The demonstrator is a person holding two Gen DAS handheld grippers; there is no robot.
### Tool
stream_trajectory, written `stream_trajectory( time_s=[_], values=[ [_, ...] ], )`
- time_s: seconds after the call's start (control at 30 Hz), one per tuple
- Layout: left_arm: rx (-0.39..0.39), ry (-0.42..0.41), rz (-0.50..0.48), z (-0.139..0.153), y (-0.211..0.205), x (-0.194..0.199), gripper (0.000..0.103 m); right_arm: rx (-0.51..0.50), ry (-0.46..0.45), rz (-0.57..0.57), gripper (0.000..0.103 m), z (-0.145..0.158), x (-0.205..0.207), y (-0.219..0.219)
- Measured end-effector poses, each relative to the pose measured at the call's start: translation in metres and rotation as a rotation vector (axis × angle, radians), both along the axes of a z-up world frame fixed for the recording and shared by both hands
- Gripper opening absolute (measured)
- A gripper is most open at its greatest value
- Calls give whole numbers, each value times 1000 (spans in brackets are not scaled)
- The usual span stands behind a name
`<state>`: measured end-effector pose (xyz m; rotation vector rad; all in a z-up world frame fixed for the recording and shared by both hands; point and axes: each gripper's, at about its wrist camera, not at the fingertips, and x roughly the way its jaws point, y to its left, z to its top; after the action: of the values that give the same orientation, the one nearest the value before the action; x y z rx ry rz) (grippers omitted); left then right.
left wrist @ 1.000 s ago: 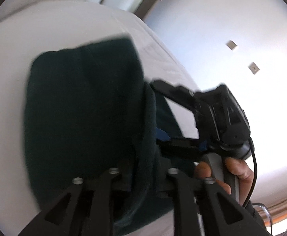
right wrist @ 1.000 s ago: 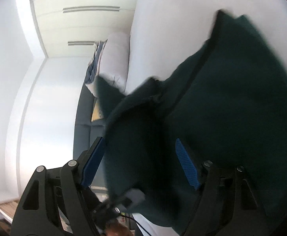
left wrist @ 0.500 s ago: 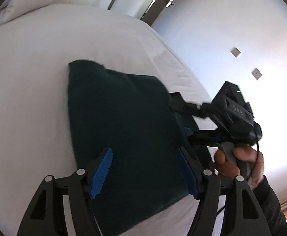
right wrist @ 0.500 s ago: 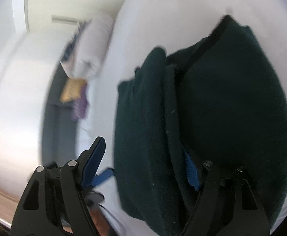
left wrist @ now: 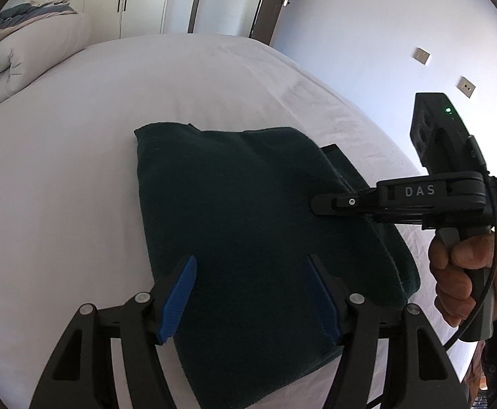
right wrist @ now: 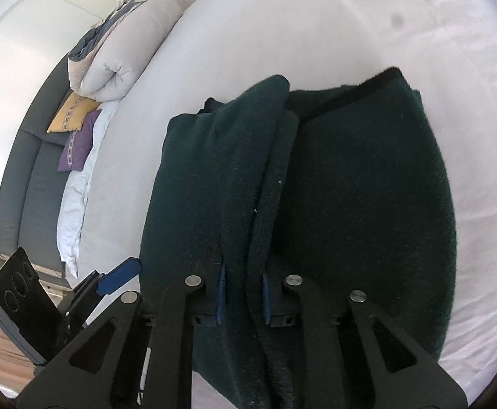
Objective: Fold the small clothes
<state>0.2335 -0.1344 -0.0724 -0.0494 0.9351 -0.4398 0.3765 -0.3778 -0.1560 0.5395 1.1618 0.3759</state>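
Right hand-held gripper (right wrist: 241,294) closing on folded dark green garment (right wrist: 350,187).

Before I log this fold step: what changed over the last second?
The left gripper let go of the dark green garment and now stands open over it. The right gripper is closing on a raised fold of its edge. The garment went from bunched to lying folded flat. It stayed on the white bed.
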Motion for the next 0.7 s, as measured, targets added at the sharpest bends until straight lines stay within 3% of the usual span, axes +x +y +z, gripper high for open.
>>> stream_trajectory(
  time_s=[0.3,0.7],
  values=[
    [28,-3,6,2,-6,0,67,-28,-22,-12,14,10,8,10],
    [69,8,19,-5,-11,0,68,-53,3,-96,14,10,-9,-49]
  ],
)
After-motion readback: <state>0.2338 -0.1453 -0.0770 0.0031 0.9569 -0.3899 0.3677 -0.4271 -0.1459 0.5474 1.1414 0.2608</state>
